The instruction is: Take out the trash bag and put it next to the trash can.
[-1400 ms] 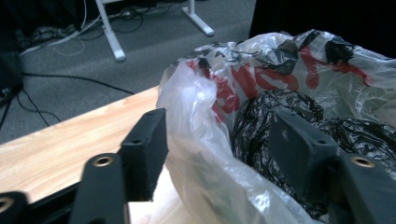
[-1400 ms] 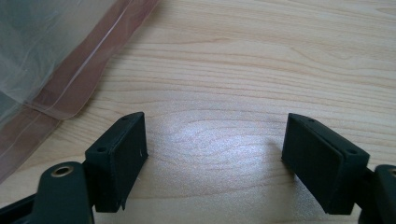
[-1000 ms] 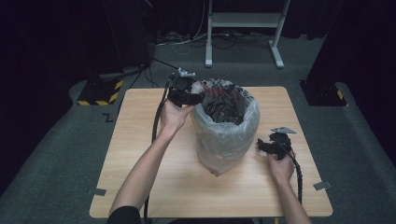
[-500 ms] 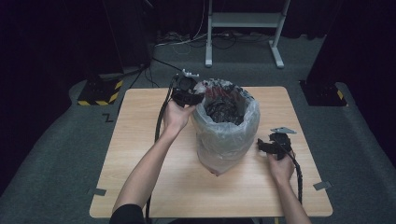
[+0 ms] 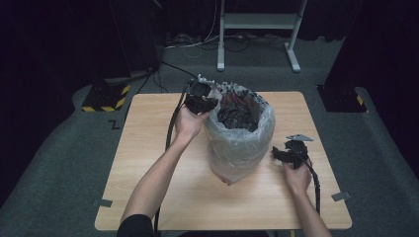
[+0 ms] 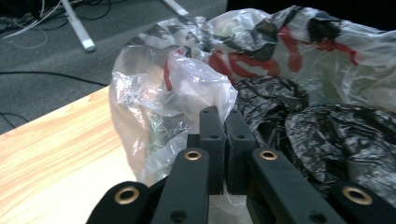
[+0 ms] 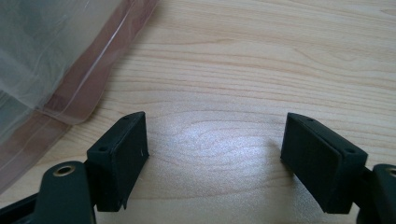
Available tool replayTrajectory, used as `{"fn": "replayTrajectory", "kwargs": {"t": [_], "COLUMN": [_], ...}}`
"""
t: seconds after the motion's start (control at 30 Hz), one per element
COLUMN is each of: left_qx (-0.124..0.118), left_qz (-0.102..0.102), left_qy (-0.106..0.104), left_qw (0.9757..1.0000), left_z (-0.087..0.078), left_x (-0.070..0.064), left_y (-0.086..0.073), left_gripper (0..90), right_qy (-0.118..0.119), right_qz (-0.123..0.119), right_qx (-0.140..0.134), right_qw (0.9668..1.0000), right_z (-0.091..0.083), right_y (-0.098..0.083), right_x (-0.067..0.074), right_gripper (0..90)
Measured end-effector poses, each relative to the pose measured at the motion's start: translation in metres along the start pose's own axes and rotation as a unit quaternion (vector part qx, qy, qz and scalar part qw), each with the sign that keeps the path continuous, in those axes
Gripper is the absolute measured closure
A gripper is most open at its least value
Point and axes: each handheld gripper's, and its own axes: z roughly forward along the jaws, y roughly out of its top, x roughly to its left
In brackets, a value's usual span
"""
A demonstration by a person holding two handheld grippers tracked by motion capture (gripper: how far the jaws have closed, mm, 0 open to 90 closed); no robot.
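A clear plastic bag with red print stands on the wooden table, its mouth open upward. Crumpled black plastic lies inside it. My left gripper is at the bag's far left rim. In the left gripper view its jaws are pressed together with the clear film bunched around their tips, the black plastic beyond them. My right gripper rests low on the table to the right of the bag. It stands open over bare wood, the bag's bottom edge to its left.
A white stand frame and loose cables lie on the floor behind the table. A yellow-and-black striped block sits on the floor at the back left. Small tape pieces mark the table's front corners.
My left gripper has shifted slightly right along the bag's rim. The right gripper and the bag have stayed where they were.
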Motion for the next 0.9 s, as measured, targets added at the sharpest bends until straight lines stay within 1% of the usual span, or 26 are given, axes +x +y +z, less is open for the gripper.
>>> {"fn": "replayTrajectory", "kwargs": {"t": [0.07,0.13,0.17,0.2,0.23,0.27,0.3,0.33,0.37,0.43,0.5,0.53,0.57,0.6,0.63,0.7,0.77,0.9], "left_qx": [-0.001,-0.003,-0.005,-0.005,-0.009,-0.01,-0.01,-0.01,-0.011,-0.013,-0.014,-0.015,-0.015,-0.014,-0.015,-0.018,-0.02,-0.022], "left_qz": [0.006,0.005,0.004,0.007,0.008,0.004,0.001,-0.005,-0.008,-0.012,-0.014,-0.013,-0.01,-0.01,-0.01,-0.013,-0.015,-0.011], "left_qy": [-0.005,-0.01,-0.014,-0.017,-0.019,-0.025,-0.031,-0.04,-0.042,-0.049,-0.052,-0.051,-0.048,-0.046,-0.047,-0.051,-0.057,-0.06], "left_qw": [1.0,0.9999,0.9999,0.9998,0.9998,0.9996,0.9995,0.9992,0.999,0.9986,0.9985,0.9985,0.9987,0.9988,0.9987,0.9984,0.9981,0.9979], "left_z": [0.0,0.0,0.0,0.0,-0.001,-0.001,0.0,0.0,0.001,0.002,0.003,0.004,0.005,0.006,0.007,0.008,0.008,0.008], "left_x": [-0.002,-0.002,-0.003,-0.004,-0.004,-0.005,-0.005,-0.005,-0.005,-0.005,-0.006,-0.007,-0.008,-0.01,-0.011,-0.011,-0.013,-0.014], "left_y": [0.001,0.003,0.004,0.005,0.006,0.006,0.006,0.006,0.006,0.007,0.008,0.008,0.008,0.008,0.008,0.008,0.008,0.008], "left_gripper": [88.2,88.3,88.3,88.3,88.3,88.3,88.3,88.3,88.3,88.3,88.2,88.2,88.2,88.2,88.2,88.2,88.1,88.1], "right_qy": [0.002,0.003,0.006,0.013,0.018,0.024,0.025,0.028,0.038,0.043,0.056,0.06,0.063,0.062,0.062,0.065,0.07,0.085], "right_qz": [0.004,-0.001,-0.003,-0.004,-0.005,-0.006,-0.006,0.0,0.007,0.018,0.022,0.019,0.018,0.01,0.003,0.001,-0.004,-0.008], "right_qx": [0.002,0.003,0.011,0.028,0.039,0.047,0.056,0.059,0.062,0.054,0.047,0.042,0.048,0.049,0.047,0.046,0.038,0.017], "right_qw": [1.0,1.0,0.9999,0.9995,0.9991,0.9986,0.9981,0.9978,0.9973,0.9975,0.997,0.9972,0.9967,0.9969,0.997,0.9968,0.9968,0.9962], "right_z": [0.001,0.002,0.001,-0.001,-0.002,-0.002,-0.003,-0.004,-0.005,-0.01,-0.017,-0.019,-0.022,-0.024,-0.027,-0.032,-0.041,-0.06], "right_y": [0.001,0.001,0.003,0.006,0.008,0.009,0.011,0.012,0.014,0.016,0.022,0.024,0.027,0.031,0.036,0.044,0.053,0.071], "right_x": [0.001,0.001,0.0,0.0,-0.001,-0.002,-0.003,-0.004,-0.008,-0.011,-0.016,-0.017,-0.018,-0.019,-0.022,-0.025,-0.027,-0.027], "right_gripper": [21.6,20.2,20.3,21.1,21.3,22.3,25.7,28.4,30.3,32.5,33.2,33.4,33.1,32.9,32.9,32.9,33.4,36.4]}}
